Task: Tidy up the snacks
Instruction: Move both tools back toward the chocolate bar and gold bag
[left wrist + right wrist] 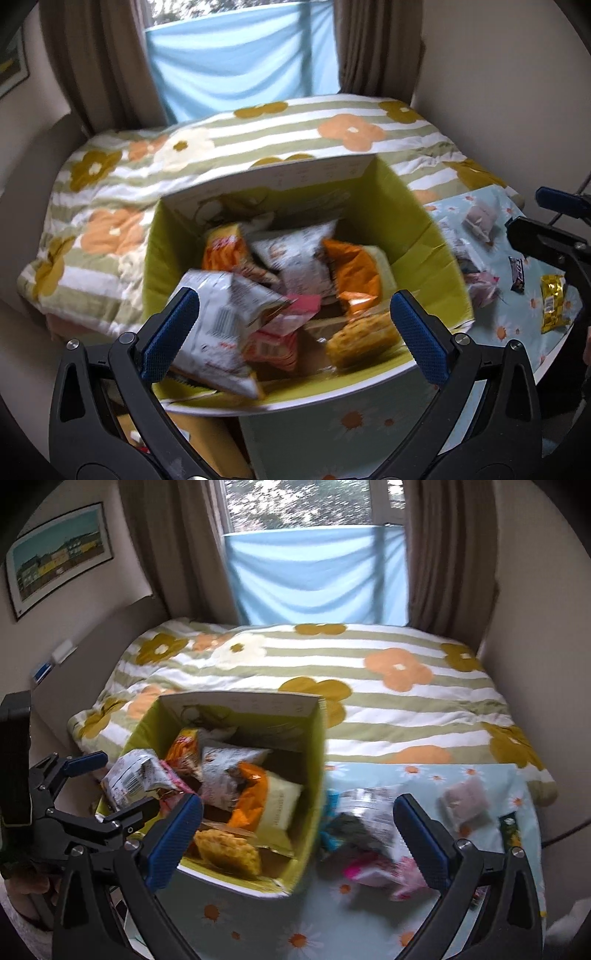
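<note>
With both grippers wide open and empty, we've got the loose snack pile (373,845) just right of the box (314,775), under our right gripper (297,836), nearer than our left gripper (293,332).

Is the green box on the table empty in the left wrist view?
No, the green box holds several snack packets, among them an orange bag and a white packet with a barcode.

An open cardboard box (236,812) stands on the surface (332,923), filled with snack packets (229,775). To its right, more loose snack packets (373,842) lie on the surface. Behind both lies the bed (369,701), with the window (306,506) beyond it.
</note>
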`<state>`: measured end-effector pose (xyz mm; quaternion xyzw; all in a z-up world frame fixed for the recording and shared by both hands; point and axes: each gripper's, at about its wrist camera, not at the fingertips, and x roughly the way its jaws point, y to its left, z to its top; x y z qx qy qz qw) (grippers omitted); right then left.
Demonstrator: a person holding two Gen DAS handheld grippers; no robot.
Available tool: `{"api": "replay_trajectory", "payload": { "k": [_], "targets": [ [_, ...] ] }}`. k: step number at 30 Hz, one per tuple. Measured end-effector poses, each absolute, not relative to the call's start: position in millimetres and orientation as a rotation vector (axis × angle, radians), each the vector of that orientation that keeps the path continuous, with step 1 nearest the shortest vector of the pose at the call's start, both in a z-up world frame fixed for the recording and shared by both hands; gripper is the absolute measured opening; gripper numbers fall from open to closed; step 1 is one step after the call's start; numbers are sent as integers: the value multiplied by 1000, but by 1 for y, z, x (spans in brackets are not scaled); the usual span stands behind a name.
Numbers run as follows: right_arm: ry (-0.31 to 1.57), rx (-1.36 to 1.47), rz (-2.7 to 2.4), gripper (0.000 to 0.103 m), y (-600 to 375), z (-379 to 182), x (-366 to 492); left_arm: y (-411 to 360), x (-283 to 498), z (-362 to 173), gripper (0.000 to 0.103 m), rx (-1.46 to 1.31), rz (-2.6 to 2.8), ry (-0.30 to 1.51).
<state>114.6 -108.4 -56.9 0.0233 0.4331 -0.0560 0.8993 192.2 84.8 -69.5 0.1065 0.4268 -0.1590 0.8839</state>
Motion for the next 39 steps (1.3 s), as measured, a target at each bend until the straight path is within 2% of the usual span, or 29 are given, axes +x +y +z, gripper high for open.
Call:
{"api": "replay_trajectory", "payload": {
  "k": [8,20,26,35,37,39],
  "targets": [
    [842,23,-295,103,-166,-34,64,9,179,-49,103,253,-440,814],
    [878,68,-539,103,-285,-42,-38,-156,139,-63,103,300,-626,824],
    [924,117,-601,103,-325,-64,-72,-223,128,-91,103,293,-707,900],
    [953,216,-708,103,-348,-114,-103,-281,124,-156,102,377,-802,1001],
    [956,226,-740,103,-352,-127,-105,-290,124,-173,101,397,-826,1017],
    [948,233,-779,103,-352,-140,-108,-299,124,-190,95,416,-842,1032]
  ]
}}
